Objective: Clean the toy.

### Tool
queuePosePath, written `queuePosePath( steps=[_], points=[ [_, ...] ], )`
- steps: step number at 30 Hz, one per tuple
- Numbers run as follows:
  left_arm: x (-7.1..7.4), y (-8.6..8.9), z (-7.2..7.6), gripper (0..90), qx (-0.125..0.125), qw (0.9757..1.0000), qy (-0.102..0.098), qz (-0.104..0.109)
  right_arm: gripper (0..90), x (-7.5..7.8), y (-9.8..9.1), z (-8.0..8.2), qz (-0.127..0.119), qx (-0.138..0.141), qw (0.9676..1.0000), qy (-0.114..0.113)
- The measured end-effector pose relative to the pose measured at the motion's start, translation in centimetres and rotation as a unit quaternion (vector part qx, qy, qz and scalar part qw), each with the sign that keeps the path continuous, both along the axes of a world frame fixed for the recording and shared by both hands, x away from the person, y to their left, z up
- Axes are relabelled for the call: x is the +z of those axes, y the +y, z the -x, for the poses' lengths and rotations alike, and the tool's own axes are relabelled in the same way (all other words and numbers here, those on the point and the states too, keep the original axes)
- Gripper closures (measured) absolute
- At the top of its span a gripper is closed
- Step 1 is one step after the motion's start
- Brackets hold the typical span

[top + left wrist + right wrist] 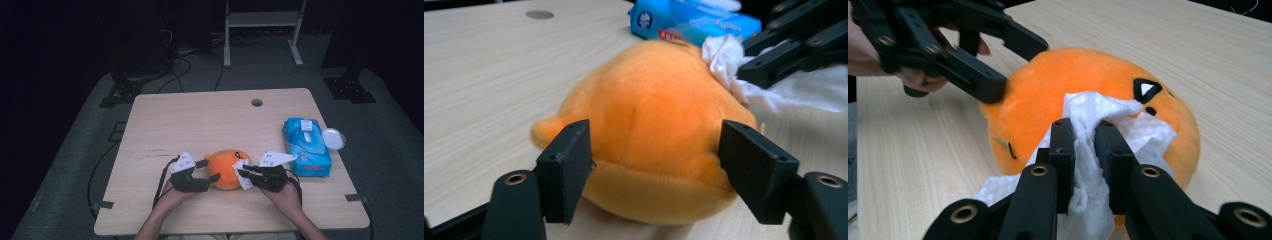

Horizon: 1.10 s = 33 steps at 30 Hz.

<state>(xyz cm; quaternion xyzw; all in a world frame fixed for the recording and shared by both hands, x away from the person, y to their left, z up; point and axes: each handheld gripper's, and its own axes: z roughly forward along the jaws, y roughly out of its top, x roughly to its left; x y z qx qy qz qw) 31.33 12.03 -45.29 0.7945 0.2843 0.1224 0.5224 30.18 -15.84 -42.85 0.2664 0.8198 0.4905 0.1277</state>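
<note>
An orange plush toy [227,167] with a small black-and-white eye lies on the wooden table [200,120] near its front edge. My left gripper [211,170] comes at it from the left. In the left gripper view its two pads [566,167] press on either side of the plush [659,115]. My right gripper [241,173] comes from the right, shut on a crumpled white wipe [245,184]. In the right gripper view the wipe [1098,107] sticks out between the jaws and rests against the toy's face [1048,95], just below the eye.
A blue pack of wet wipes [306,146] lies to the right of the toy, with a round white lid [333,138] beside it at the table's right edge. A cable hole [257,102] sits near the far edge. Stands and cables are on the floor beyond.
</note>
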Motion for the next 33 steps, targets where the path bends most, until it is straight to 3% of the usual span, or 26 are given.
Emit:
queuePosePath(
  steps=[3,4,7,12,15,19,21,26,29,31,33],
  points=[
    [-0.2,-0.6,0.4,31.6,0.005,0.9998,-0.004,-0.019,78.6,0.2,1.4,1.2,0.003,0.028,0.9996,-0.006],
    [-0.1,-0.7,0.4,31.6,0.005,0.9997,-0.006,-0.025,78.6,0.1,2.3,1.7,0.020,0.042,0.9988,-0.016],
    [-0.2,-0.6,0.6,31.9,0.007,0.9996,-0.003,-0.029,78.7,0.1,2.3,1.6,0.027,0.036,0.9988,-0.018],
    [-0.2,-0.8,0.5,31.6,0.000,0.9998,-0.003,-0.019,78.7,0.1,-0.1,0.0,0.013,-0.011,0.9998,-0.005],
    [-0.2,-0.8,0.4,29.9,-0.008,0.9997,-0.004,-0.021,78.7,0.1,0.3,0.4,0.017,-0.010,0.9998,-0.010],
    [-0.2,-0.7,0.5,30.7,-0.005,0.9992,-0.007,-0.038,78.7,0.2,1.5,1.1,0.020,0.021,0.9994,-0.017],
    [-0.2,-0.9,0.6,30.8,0.000,0.9992,-0.007,-0.040,78.7,0.4,1.1,0.8,0.016,0.009,0.9997,-0.015],
    [0.2,-0.8,0.8,28.6,-0.023,0.9991,-0.020,-0.031,78.7,0.1,-0.1,0.1,0.017,-0.017,0.9996,-0.013],
    [0.6,0.1,0.4,28.3,-0.013,0.9997,-0.021,0.003,78.7,0.1,-0.2,-0.1,0.020,-0.020,0.9994,-0.018],
    [0.5,0.4,0.1,29.1,-0.004,0.9998,-0.012,0.017,78.7,0.1,-0.5,-0.5,0.013,-0.024,0.9996,-0.010],
    [0.2,0.1,0.0,36.0,-0.009,0.9999,-0.006,0.013,78.7,0.1,-0.7,-0.6,0.009,-0.025,0.9996,-0.007]
  ],
)
